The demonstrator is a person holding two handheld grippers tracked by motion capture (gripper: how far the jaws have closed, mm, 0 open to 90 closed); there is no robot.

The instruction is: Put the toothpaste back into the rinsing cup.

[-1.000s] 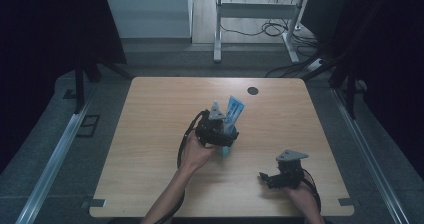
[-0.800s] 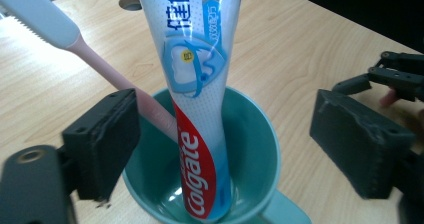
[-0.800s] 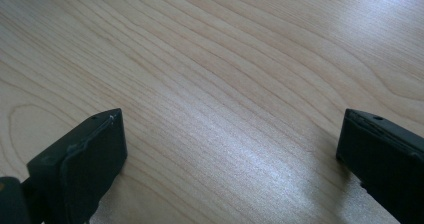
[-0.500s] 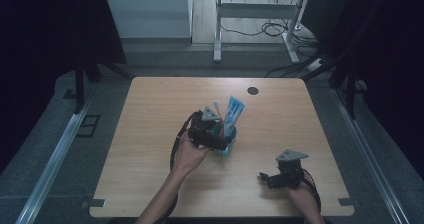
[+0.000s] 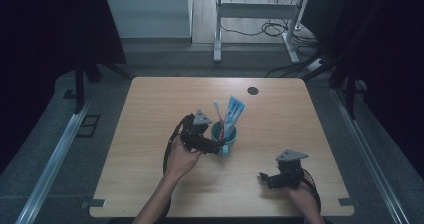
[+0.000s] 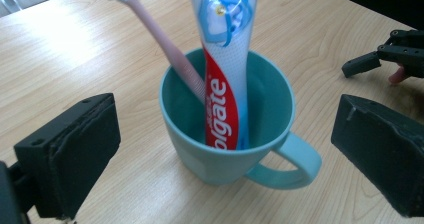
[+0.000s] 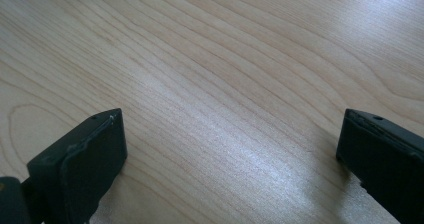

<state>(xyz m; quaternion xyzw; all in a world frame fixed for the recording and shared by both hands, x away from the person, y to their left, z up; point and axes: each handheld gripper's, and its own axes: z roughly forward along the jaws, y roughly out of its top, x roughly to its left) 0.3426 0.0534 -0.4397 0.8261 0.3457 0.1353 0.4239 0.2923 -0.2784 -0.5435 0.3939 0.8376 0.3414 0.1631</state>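
Near the middle of the table (image 5: 150, 114), the teal mug (image 6: 227, 149) holds a pink toothbrush (image 6: 167, 44) and toothpaste tube (image 6: 225, 69). The left claw (image 6: 225, 159) has just been opening, with the mug between its jaws, untouched. The right claw (image 7: 230, 164) gapes near the front right corner.

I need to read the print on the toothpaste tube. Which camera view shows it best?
The left gripper view: the toothpaste tube stands close up in the teal mug, its red band and lettering sharp. The high view shows the tube small and far, print unreadable. The right gripper view faces bare table.
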